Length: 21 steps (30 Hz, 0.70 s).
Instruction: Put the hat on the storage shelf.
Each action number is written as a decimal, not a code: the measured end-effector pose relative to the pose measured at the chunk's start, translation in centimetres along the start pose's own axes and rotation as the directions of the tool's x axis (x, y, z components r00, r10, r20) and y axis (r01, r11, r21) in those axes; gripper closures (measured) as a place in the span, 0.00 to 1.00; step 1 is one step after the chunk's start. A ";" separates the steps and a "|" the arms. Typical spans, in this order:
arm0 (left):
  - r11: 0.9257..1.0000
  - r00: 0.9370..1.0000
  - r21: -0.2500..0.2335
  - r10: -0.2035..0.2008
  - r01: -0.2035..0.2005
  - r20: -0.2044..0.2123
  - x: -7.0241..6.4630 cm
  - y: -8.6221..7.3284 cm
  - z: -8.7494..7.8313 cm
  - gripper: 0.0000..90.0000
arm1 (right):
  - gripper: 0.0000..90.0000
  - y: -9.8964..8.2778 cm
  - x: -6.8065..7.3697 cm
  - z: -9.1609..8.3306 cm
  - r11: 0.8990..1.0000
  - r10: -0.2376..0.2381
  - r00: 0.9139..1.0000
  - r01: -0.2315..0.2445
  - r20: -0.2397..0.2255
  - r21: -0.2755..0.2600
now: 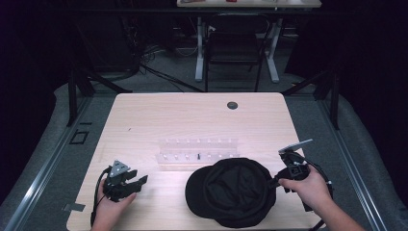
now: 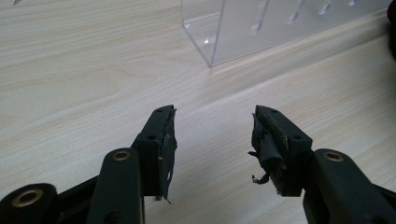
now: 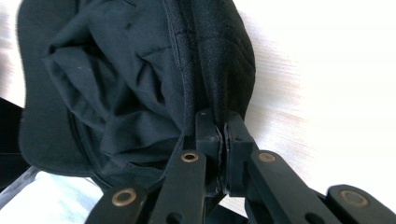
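Pinching cap rim, right gripper close-up.

you're likely in a lab, dark curtained bay, wooden table, metal frame legs, floor cables, chair

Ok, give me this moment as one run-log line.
right tool: shut on rim of black cap | cap: upside down on table | left tool: open, nothing between | clear rack: behind cap

Dim room, grey carpeted floor. Dark chair behind the light wooden table; white-legged desk beyond. Cables, possibly, on the floor.
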<state>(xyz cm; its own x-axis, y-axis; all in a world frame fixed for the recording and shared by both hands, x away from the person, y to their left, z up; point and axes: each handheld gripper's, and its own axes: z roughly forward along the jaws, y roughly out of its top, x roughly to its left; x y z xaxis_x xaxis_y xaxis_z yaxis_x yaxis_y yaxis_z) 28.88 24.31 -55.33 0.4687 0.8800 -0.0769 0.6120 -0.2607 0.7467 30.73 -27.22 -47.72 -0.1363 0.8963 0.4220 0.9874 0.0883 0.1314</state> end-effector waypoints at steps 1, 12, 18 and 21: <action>1.000 1.000 0.000 0.000 0.000 0.000 0.0 0.0 0.0 0.55 | 0.97 0.1 0.0 -0.2 1.000 -0.015 1.000 0.015 -0.003 0.015; 1.000 1.000 0.001 0.001 -0.001 0.000 0.0 0.0 0.1 0.55 | 0.98 0.3 1.1 -1.6 1.000 -0.007 0.999 0.006 -0.052 -0.011; 1.000 1.000 0.002 0.000 0.000 0.000 0.0 0.0 0.0 0.55 | 0.98 0.6 1.5 -2.7 1.000 0.003 0.991 -0.003 -0.130 0.000; 1.000 1.000 0.001 0.000 0.000 0.000 0.0 0.0 0.1 0.55 | 0.98 0.6 1.7 -3.0 1.000 0.027 0.984 -0.029 -0.177 -0.009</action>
<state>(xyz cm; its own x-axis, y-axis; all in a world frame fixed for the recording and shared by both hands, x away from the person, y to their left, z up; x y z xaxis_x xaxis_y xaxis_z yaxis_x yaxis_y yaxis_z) 28.93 24.33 -55.38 0.4692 0.8797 -0.0768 0.6126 -0.2616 0.7458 30.83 -26.99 -44.23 -0.1215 0.8074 0.5774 0.9902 0.0584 0.1266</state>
